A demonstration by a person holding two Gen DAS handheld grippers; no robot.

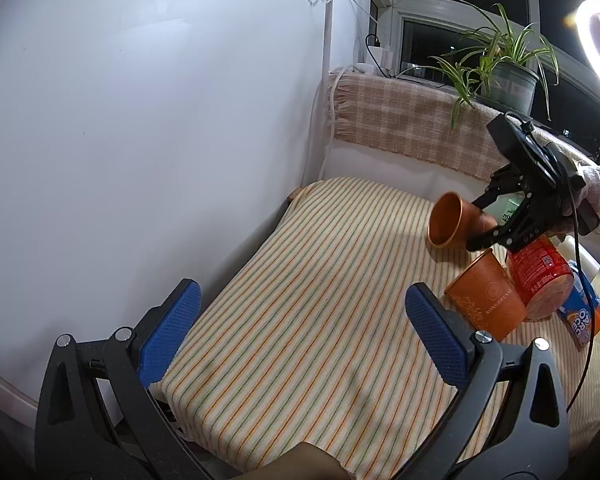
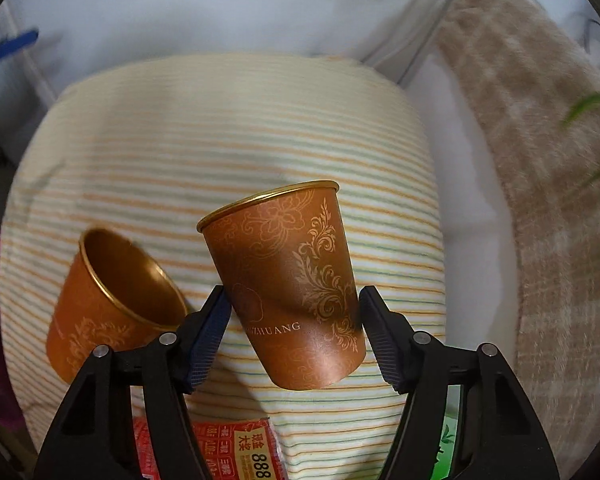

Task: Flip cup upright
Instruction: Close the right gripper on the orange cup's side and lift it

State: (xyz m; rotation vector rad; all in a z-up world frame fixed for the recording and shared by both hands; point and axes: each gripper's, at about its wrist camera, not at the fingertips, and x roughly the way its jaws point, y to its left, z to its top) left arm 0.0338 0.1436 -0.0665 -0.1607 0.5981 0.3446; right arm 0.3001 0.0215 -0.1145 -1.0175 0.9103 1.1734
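R gripper (image 2: 292, 332) pinching cup (image 2: 288, 280) low on wall, lifted off striped bench (image 1: 300, 320), mouth sideways, prob mid-turn to upright. 2nd cup (image 2: 112, 304) below, tilted. L gripper (image 1: 300, 328) spread, idle, well apart.

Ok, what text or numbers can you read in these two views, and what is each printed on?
"...ZHUANG", first letters hidden: held cup, in the right gripper.
"RONGZHUANG", small and uncertain: second cup on the cloth.
"888" with Chinese characters: red packet.
"900ml", roughly: red bottle label; the rest is too small.
"ORO", partial: blue-orange box.
Green package print: too small.
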